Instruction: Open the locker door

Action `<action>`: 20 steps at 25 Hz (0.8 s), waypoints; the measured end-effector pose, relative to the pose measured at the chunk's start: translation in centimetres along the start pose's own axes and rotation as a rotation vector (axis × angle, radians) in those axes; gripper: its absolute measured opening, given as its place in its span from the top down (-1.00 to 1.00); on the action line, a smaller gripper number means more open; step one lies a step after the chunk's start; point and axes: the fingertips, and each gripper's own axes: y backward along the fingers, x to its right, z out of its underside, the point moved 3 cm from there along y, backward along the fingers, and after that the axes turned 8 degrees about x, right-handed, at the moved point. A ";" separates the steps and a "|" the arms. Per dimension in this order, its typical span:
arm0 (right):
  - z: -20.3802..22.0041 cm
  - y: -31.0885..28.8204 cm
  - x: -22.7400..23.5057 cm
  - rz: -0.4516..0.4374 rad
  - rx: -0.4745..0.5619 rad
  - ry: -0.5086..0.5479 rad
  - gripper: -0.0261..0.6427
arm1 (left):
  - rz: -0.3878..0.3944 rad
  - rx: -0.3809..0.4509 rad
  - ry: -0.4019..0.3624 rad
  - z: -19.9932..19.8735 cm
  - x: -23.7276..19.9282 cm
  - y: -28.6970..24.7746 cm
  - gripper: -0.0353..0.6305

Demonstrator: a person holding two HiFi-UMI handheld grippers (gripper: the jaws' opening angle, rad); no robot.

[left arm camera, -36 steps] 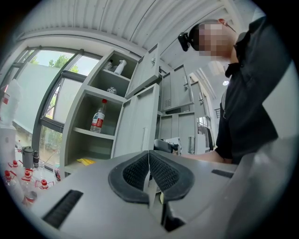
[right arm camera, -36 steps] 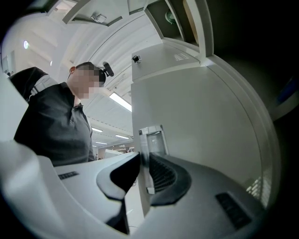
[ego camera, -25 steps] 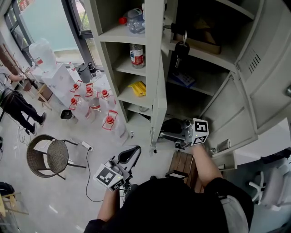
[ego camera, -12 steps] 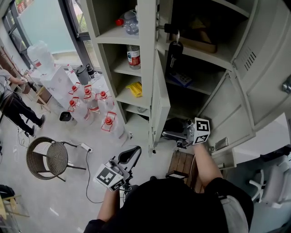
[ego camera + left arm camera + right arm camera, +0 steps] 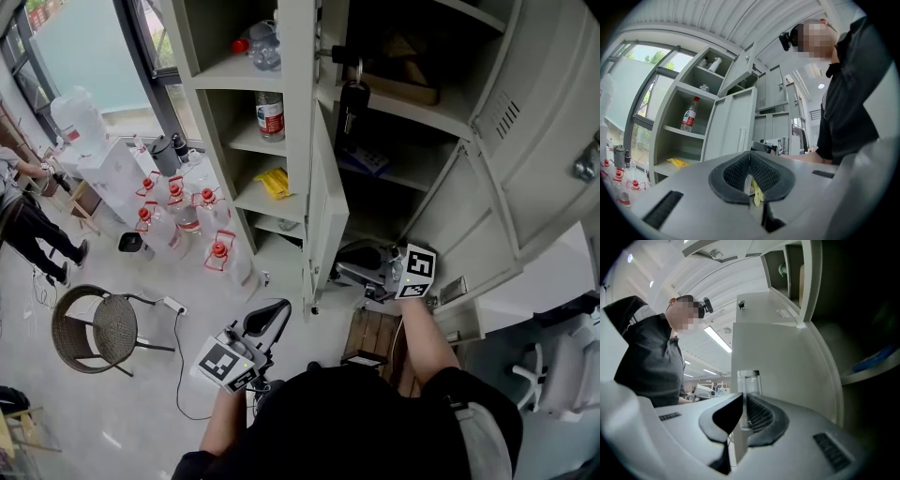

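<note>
The door (image 5: 323, 220), low in the locker (image 5: 441, 112), stands ajar — its edge is caught between the pads of the right gripper (image 5: 744, 405), whose jaws are being closed on it. The left gripper (image 5: 750, 171) is held low, jaws together

The right gripper (image 5: 345, 272) is stretched forward on an almost straight bare forearm (image 5: 419, 330). Its fingers (image 5: 761, 416) are closing, and the thin edge of the door (image 5: 787, 362) stands between them, against both pads. The left gripper (image 5: 270, 317) is kept low and near the body, with the elbow bent. Its fingers (image 5: 733, 173) point forward and are pressed together with nothing between them.
</note>
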 end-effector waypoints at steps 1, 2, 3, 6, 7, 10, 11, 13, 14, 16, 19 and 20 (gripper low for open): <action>-0.3 0.3 0.0 0.025 -0.003 0.015 0.81 | 0.002 -0.001 0.000 0.0 0.1 0.0 0.84; -0.5 0.6 0.0 0.052 -0.006 0.029 0.81 | 0.004 -0.002 0.001 0.0 0.1 0.0 0.84; -0.8 0.9 0.0 0.083 -0.010 0.044 0.81 | 0.006 -0.003 0.002 0.0 0.1 0.1 0.84; -1.8 1.7 -0.3 0.187 -0.026 0.102 0.81 | 0.016 -0.003 0.001 -0.1 0.1 -0.1 0.84; -2.2 2.0 -0.5 0.226 -0.029 0.123 0.82 | 0.021 -0.003 0.001 -0.2 0.1 -0.2 0.84; -3.5 2.5 -1.4 0.307 -0.018 0.173 0.83 | 0.032 -0.008 0.005 -0.1 -0.1 -0.3 0.84; -4.2 2.4 -2.0 0.318 -0.007 0.187 0.83 | 0.034 -0.006 0.004 -0.2 -0.2 -0.3 0.84; -5.3 2.0 -3.2 0.330 0.017 0.212 0.85 | 0.039 -0.001 -0.001 -0.4 -0.6 -0.2 0.84; -5.8 1.6 -3.9 0.337 0.028 0.224 0.85 | 0.041 0.001 -0.003 -0.5 -0.8 -0.1 0.84; -6.6 0.9 -4.9 0.351 0.050 0.242 0.86 | 0.045 0.006 -0.005 -0.8 -1.2 0.0 0.84; -7.1 -0.4 -6.2 0.384 0.075 0.268 0.87 | 0.062 0.014 0.005 -1.1 -1.8 0.1 0.84; -7.1 -0.8 -6.7 0.403 0.082 0.278 0.88 | 0.075 0.013 0.011 -1.2 -1.9 0.2 0.84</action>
